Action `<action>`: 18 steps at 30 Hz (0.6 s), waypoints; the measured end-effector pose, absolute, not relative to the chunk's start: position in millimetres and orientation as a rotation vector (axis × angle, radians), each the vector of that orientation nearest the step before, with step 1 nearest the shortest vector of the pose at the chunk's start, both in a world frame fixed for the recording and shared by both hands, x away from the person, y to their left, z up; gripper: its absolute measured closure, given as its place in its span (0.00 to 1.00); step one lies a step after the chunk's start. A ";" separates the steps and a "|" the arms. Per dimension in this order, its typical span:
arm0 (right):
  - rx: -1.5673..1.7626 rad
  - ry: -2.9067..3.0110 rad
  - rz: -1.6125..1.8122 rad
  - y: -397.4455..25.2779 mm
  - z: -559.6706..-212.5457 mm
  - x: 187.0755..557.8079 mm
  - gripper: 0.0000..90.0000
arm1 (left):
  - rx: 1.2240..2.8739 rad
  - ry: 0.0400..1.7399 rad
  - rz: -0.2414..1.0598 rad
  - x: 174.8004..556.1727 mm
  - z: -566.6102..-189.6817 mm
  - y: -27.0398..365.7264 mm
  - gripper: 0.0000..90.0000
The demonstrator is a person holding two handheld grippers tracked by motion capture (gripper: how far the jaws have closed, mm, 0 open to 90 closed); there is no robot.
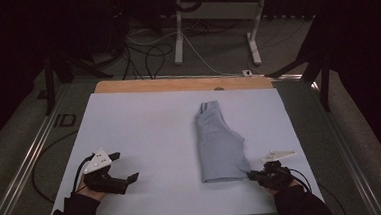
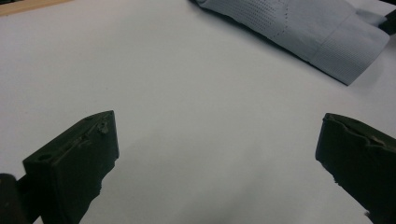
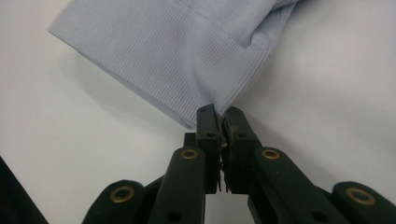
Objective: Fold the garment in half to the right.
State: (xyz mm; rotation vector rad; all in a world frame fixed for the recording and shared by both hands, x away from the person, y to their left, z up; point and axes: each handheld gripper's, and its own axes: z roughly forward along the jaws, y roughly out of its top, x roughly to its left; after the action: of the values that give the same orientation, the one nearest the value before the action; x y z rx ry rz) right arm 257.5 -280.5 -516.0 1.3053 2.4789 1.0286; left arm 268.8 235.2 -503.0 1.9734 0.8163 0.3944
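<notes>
Dim, dark surroundings; gripper views brighter, soft shadows, slightly blurred.

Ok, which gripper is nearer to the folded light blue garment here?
Right. The right gripper is at the light blue garment, jaws closed on its ribbed near corner. The left gripper sits apart over the bare white sheet, jaws wide open.

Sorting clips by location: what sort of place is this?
Probably a lab or recording workspace, not a home: a white-covered table bearing one folded garment, loose cables on the floor, and a bare metal desk frame behind.
</notes>
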 end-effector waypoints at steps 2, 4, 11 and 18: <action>1.315 2.489 1.022 -280.4 -517.3 257.4 0.97 | 1.974 0.815 0.395 268.7 -503.0 235.3 0.01; 1.304 2.512 1.000 -279.7 -519.0 257.1 0.97 | 1.972 0.819 0.394 269.3 -503.1 235.9 0.01; 1.347 2.519 0.977 -283.3 -524.1 258.4 0.97 | 1.967 0.822 0.393 269.4 -503.7 236.6 0.01; 1.326 2.524 0.978 -282.0 -524.0 258.3 0.94 | 1.971 0.809 0.396 269.1 -503.5 235.9 0.01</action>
State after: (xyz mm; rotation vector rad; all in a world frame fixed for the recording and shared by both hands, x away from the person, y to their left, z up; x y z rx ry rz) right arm 258.3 -282.0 -524.0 1.3264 2.5242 0.9781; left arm 269.1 235.9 -503.5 1.9708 0.8091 0.3957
